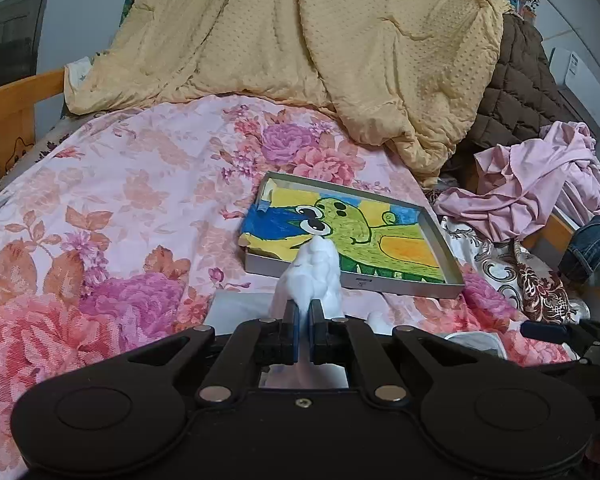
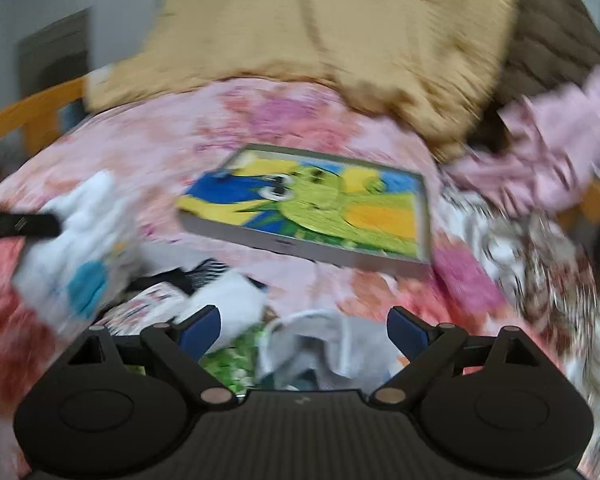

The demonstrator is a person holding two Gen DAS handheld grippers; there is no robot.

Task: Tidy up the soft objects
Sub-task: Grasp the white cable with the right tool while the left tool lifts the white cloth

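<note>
My left view sharp, soft even daylight, faint shadows; right view smeared by motion blur; both bend at fisheye edges, corners dark; no glare

We record the left claw (image 1: 304,314) as matt black plastic with blue rubbery pads and bright metal pivot pins; the white sock (image 1: 314,276) in it is a nubbly knit. The bedspread (image 1: 132,184) is smooth printed cloth with slight sheen. The yellow blanket (image 1: 300,40) shows a raised dot texture, the brown quilt (image 1: 516,92) stitched padding. The tray (image 1: 452,280) looks like dull grey metal, its picture (image 1: 380,236) waxy crayon on paper. The bed rail (image 1: 16,96) is varnished wood.
</note>
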